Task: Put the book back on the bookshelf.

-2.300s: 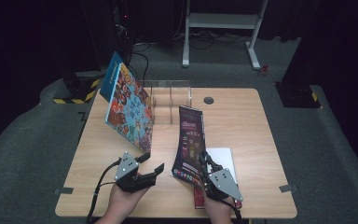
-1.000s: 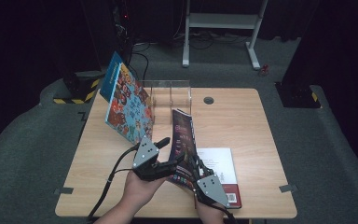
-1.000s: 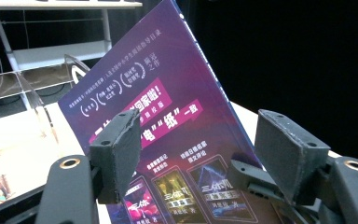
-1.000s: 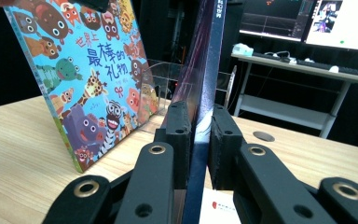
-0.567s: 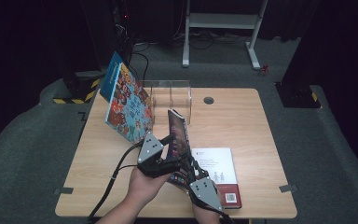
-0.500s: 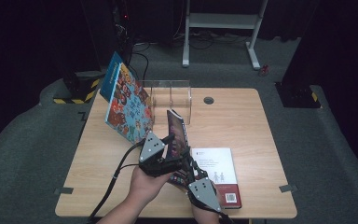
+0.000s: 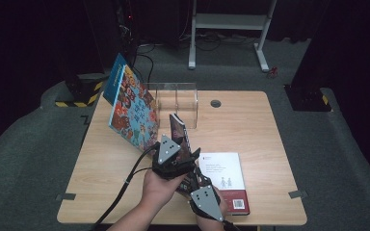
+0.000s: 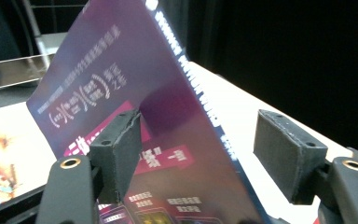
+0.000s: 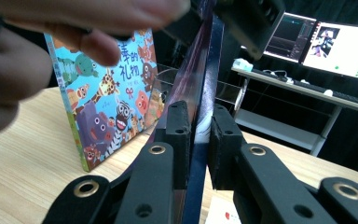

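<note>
The right gripper (image 9: 198, 135) is clamping the purple book (image 9: 204, 84) by its lower edge, both pads pressed flat against the covers, and the book is standing nearly upright above the jaws. In the high view, the right gripper (image 7: 196, 177) is sitting at the near edge of the table (image 7: 270, 125), with the purple book (image 7: 177, 134) rising just ahead of it and leaning slightly away.

The left gripper (image 8: 200, 154) is spreading wide, its 2 pads well apart; the near pad is sitting against the purple book's (image 8: 121, 84) cover, and the far pad is hanging clear past the spine, touching nothing. From above, the left gripper (image 7: 171, 156) is crowding right beside the right gripper, almost over it.

Just to the right of the right gripper, a white book (image 7: 221, 175) is lying flat on the table. Ahead and to the left of both grippers, a colourful picture book (image 7: 130, 108) is propping itself against a clear plastic stand (image 7: 178, 98). The same animal cover (image 9: 107, 93) is showing left of the right gripper's jaws.
</note>
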{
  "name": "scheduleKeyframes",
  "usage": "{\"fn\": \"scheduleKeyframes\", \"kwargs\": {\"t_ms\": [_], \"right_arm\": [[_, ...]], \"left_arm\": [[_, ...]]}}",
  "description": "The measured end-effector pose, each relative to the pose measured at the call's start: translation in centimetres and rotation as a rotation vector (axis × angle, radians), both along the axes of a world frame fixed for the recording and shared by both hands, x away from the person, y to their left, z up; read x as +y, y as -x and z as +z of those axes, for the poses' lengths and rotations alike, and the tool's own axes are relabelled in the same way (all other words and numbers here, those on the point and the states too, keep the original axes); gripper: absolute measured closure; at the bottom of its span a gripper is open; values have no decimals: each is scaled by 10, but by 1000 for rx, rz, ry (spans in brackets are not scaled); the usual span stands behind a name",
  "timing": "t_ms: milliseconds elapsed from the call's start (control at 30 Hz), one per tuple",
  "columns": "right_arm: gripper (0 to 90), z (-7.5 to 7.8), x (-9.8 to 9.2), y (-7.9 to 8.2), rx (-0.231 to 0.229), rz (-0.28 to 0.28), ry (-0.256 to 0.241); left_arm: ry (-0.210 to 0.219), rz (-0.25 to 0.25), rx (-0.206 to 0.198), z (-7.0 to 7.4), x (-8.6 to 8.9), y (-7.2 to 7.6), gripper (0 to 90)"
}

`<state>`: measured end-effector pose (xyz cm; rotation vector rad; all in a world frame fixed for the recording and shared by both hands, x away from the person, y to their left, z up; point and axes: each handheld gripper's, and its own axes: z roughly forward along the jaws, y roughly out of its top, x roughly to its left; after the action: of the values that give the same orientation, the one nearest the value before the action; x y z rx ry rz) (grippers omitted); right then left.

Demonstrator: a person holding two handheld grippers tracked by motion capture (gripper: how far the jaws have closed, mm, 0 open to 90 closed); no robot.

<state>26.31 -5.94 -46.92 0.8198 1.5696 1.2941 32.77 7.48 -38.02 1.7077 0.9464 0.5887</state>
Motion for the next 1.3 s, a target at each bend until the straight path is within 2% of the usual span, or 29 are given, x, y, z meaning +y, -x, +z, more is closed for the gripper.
{"fn": "scheduleKeyframes", "kwargs": {"t_ms": [100, 367, 533, 667, 767, 833, 933, 1033, 1200, 1300], "right_arm": [[808, -1, -1, 0, -8, -8, 8], [806, -1, 1, 2, -19, -11, 25], [795, -2, 4, 2, -5, -16, 38], [775, -2, 6, 1, -6, -8, 42], [764, -2, 8, 4, -32, -8, 51], [749, -1, 7, 5, -39, 5, 55], [701, -1, 7, 6, -25, 33, 39], [733, 1, 7, 10, -13, 116, 14], [688, 5, 6, 12, 28, 160, -24], [679, 5, 5, 13, 30, 167, -29]], "left_arm": [[8, 11, 27, -3, -1, -5, 328], [14, 28, 33, -5, -3, -7, 373], [15, 26, 55, -8, -4, -8, 486], [8, 41, 32, -10, -5, -4, 610], [25, 39, 28, -11, -3, -3, 670], [29, 36, 31, -12, -4, -3, 703], [36, 20, 26, -12, -4, -2, 749], [50, 10, 7, -12, -3, -1, 814], [63, -4, -15, -8, -2, 2, 829], [67, -8, -31, -6, 0, 4, 828]]}}
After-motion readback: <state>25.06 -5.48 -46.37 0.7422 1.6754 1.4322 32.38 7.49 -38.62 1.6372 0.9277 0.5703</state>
